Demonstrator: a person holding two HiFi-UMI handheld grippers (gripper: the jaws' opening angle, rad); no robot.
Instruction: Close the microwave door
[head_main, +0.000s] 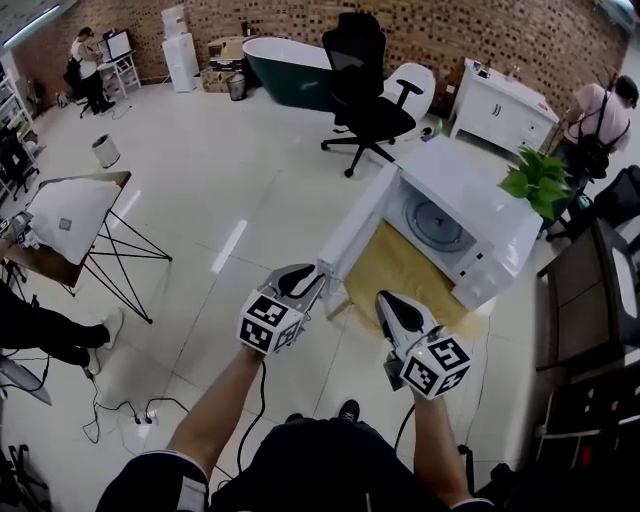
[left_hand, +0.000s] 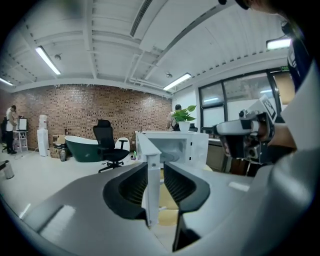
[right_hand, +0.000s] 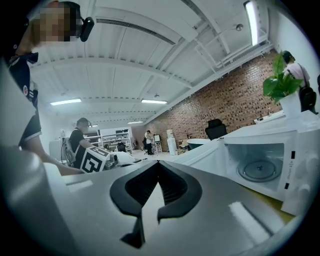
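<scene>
A white microwave (head_main: 470, 225) sits on a wooden table (head_main: 395, 272), cavity and glass turntable showing. Its door (head_main: 355, 228) is swung wide open toward the left. My left gripper (head_main: 312, 285) is at the door's free edge. In the left gripper view the door's edge (left_hand: 152, 192) stands upright between the spread jaws of the left gripper (left_hand: 155, 172), with a gap on its right side. My right gripper (head_main: 385, 305) hovers in front of the table, holding nothing. In the right gripper view its tips (right_hand: 159, 167) meet, with the microwave (right_hand: 260, 167) off to the right.
A potted plant (head_main: 540, 180) stands on the microwave's top. Beyond are a black office chair (head_main: 365, 85), a dark green bathtub (head_main: 285, 65) and a white cabinet (head_main: 500, 105). A folding table (head_main: 75, 215) stands at the left. People are at the room's edges.
</scene>
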